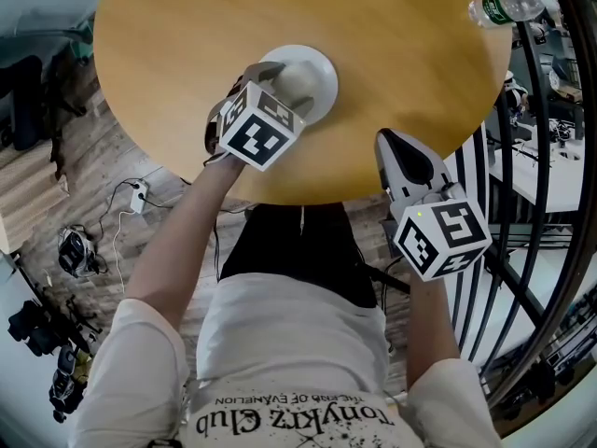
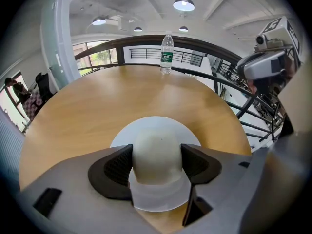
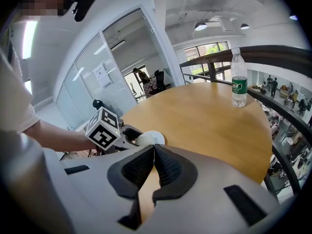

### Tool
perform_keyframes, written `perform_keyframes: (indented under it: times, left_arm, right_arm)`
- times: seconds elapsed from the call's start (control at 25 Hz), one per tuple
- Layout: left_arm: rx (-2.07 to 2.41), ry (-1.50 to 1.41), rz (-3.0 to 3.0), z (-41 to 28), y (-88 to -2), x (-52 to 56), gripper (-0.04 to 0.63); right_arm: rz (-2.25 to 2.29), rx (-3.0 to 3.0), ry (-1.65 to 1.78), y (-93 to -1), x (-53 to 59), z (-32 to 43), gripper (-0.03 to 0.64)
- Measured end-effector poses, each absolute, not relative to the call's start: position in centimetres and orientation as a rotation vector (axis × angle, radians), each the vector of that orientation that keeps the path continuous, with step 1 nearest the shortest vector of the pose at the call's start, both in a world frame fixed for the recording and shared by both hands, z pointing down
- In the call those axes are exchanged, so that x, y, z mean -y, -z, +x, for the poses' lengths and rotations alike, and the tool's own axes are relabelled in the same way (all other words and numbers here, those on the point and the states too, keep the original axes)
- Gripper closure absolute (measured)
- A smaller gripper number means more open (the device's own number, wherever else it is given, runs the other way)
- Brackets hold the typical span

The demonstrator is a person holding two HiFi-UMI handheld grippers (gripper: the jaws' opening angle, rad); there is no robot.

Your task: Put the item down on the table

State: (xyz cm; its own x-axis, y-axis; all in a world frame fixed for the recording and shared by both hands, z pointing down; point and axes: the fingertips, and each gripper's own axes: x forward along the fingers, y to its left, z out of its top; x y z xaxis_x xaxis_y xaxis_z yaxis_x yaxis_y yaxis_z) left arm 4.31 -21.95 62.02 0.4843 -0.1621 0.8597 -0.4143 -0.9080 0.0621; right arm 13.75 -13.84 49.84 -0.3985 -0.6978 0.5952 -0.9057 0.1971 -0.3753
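A white hat-shaped item (image 1: 315, 71), a dome on a round flat brim, is at the near middle of the round wooden table (image 1: 401, 54). My left gripper (image 1: 283, 84) is shut on the dome (image 2: 157, 147), with one black pad (image 2: 117, 167) pressed on each side. The brim (image 2: 161, 126) lies low over the tabletop (image 2: 92, 106); I cannot tell if it touches. My right gripper (image 1: 393, 145) hangs at the table's near right edge, shut on nothing (image 3: 154, 164). The right gripper view shows the item (image 3: 150, 138) and the left gripper (image 3: 127, 134) beyond.
A clear water bottle with a green label (image 1: 504, 6) (image 2: 166, 53) (image 3: 239, 78) stands at the table's far right edge. A dark railing (image 1: 536, 110) curves past the right side. Cables and bags (image 1: 79, 250) lie on the floor at the left.
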Motion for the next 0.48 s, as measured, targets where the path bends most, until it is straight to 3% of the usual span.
perform_keyframes:
  times: [0.48]
  left_arm:
    - [0.475,-1.432,2.442,4.69,-62.77,21.90,0.273]
  right_arm:
    - [1.518,2.188,-1.014,-49.95,13.61,13.91,0.592]
